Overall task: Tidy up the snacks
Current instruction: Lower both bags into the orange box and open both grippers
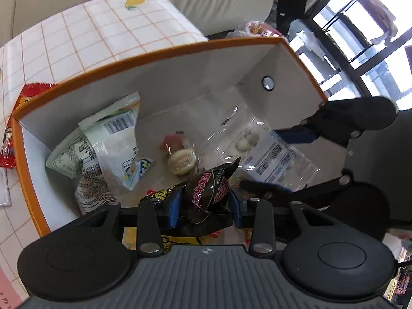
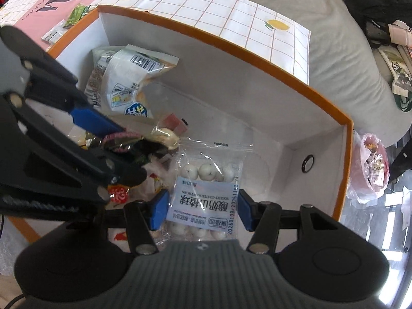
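An orange-rimmed white box (image 1: pixel 164 51) (image 2: pixel 231 41) stands open on the table, and both grippers hang over it pointing down. My left gripper (image 1: pixel 206 206) (image 2: pixel 123 149) is shut on a dark egg-shaped snack packet (image 1: pixel 208 185) with pink print. My right gripper (image 2: pixel 202 209) (image 1: pixel 278 158) is shut on a clear bag of white coated balls (image 2: pixel 203 180) (image 1: pixel 267 159), its blue pads (image 2: pixel 159 208) against the bag's sides. Inside the box lie green-and-white packets (image 1: pixel 103 139) (image 2: pixel 128 77) and a small wrapped pastry (image 1: pixel 180 159) (image 2: pixel 164 134).
The box sits on a grid tablecloth with lemons (image 1: pixel 103 25) (image 2: pixel 257 13). Red packets (image 1: pixel 33 90) lie outside its left wall. A green packet (image 2: pixel 77 15) lies beyond the far corner, and a pink plastic bag (image 2: pixel 370 164) sits to the right. A pale sofa (image 2: pixel 334 38) runs behind.
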Demonstrator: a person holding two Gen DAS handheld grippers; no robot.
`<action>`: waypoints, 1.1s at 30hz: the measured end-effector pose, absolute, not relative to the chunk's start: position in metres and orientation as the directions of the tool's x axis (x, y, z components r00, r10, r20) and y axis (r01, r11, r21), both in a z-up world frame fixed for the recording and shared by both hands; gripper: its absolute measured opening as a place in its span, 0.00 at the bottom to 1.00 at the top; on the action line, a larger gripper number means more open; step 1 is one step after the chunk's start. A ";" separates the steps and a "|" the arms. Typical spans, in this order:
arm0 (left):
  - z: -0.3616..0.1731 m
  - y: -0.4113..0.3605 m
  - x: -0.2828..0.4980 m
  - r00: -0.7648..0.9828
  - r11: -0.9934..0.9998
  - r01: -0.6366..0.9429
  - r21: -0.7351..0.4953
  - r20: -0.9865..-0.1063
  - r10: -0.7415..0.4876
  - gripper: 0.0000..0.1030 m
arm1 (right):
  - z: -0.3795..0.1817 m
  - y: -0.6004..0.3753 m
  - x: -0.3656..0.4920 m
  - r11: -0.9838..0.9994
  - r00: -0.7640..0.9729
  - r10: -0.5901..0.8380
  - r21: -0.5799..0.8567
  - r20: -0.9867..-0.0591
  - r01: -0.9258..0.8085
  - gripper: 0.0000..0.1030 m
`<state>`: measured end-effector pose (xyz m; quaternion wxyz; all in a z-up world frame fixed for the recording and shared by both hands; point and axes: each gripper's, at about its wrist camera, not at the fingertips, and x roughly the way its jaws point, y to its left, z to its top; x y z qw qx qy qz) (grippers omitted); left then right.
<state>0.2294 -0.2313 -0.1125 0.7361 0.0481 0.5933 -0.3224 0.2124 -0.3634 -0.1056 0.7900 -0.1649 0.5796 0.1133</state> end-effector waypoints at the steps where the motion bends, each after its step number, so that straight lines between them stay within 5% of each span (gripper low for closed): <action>1: -0.114 -0.230 0.230 0.092 0.791 0.528 -0.309 -0.905 -0.414 0.42 | -0.106 -0.363 0.214 0.918 0.303 -0.014 -0.133 -0.953 -0.373 0.54; 28: -0.133 -0.231 0.248 0.085 0.819 0.513 -0.257 -0.934 -0.346 0.48 | -0.127 -0.357 0.224 0.875 0.284 -0.073 -0.198 -0.956 -0.443 0.57; 31: -0.132 -0.232 0.248 0.083 0.816 0.517 -0.259 -0.934 -0.349 0.54 | -0.127 -0.356 0.224 0.874 0.283 -0.076 -0.200 -0.956 -0.442 0.57; 33: -0.130 -0.231 0.248 0.089 0.817 0.518 -0.254 -0.934 -0.347 0.70 | -0.126 -0.356 0.224 0.874 0.282 -0.076 -0.200 -0.956 -0.443 0.57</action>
